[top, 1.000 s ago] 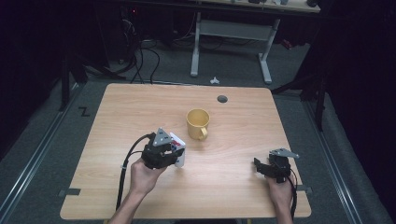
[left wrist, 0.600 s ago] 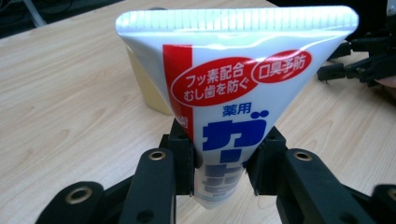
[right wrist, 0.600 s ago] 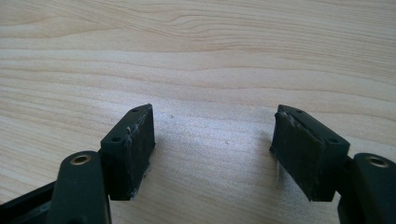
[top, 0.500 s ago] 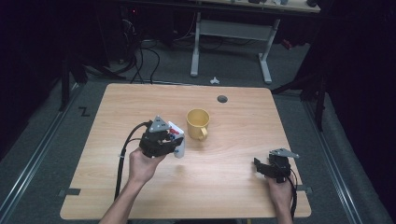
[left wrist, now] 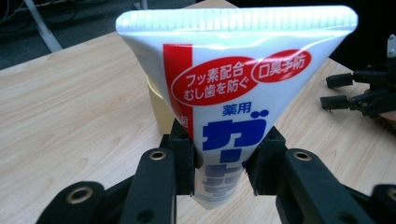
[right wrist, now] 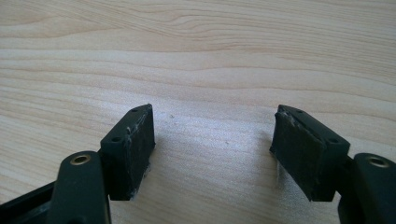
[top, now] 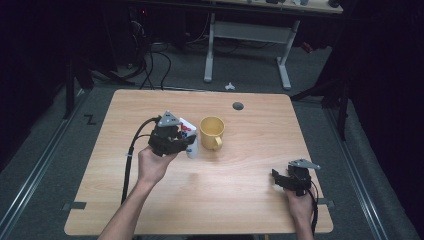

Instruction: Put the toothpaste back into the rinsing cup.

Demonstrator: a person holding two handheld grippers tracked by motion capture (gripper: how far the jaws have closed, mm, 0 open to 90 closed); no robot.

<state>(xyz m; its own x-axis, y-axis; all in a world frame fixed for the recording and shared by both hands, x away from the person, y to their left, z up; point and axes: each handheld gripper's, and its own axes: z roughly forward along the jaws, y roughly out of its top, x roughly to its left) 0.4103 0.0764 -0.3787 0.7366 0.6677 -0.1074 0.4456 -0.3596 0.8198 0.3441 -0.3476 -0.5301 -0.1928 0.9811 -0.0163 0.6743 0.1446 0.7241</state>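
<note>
Just left of the yellow mug (top: 212, 132), left hand-held gripper (top: 186, 142) clamps the toothpaste tube (left wrist: 233, 100) above the tabletop (top: 240, 200); right hand-held gripper (right wrist: 212, 151) rests near the right edge, jaws apart, nothing between.

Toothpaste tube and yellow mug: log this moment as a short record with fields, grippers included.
held item: toothpaste tube, white with red and blue print, crimped end up
holder: left gripper, fingers pressed on the tube's lower body
tube position: lifted off the table, just left of the mug in the high view
mug: yellow mug, upright, handle toward the person
right gripper: open, nothing between its fingers, low over the table's near right part
</note>
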